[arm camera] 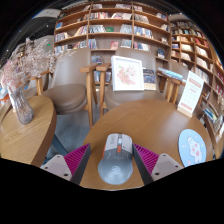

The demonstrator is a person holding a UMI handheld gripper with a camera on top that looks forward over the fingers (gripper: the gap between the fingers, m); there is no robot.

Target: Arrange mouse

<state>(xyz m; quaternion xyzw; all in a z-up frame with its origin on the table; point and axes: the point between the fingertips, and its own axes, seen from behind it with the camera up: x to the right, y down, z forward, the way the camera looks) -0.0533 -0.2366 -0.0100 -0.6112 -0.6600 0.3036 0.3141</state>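
Grey mouse (115, 160) sits on round wooden table (160, 125), long axis running straight ahead along the fingers, between the pink pads (76, 159) of the wide-open gripper (115, 163), gaps either side.

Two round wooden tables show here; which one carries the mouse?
The round table directly ahead of the tool, with the mouse between its fingers and a blue disc on it. The other table holds a vase.
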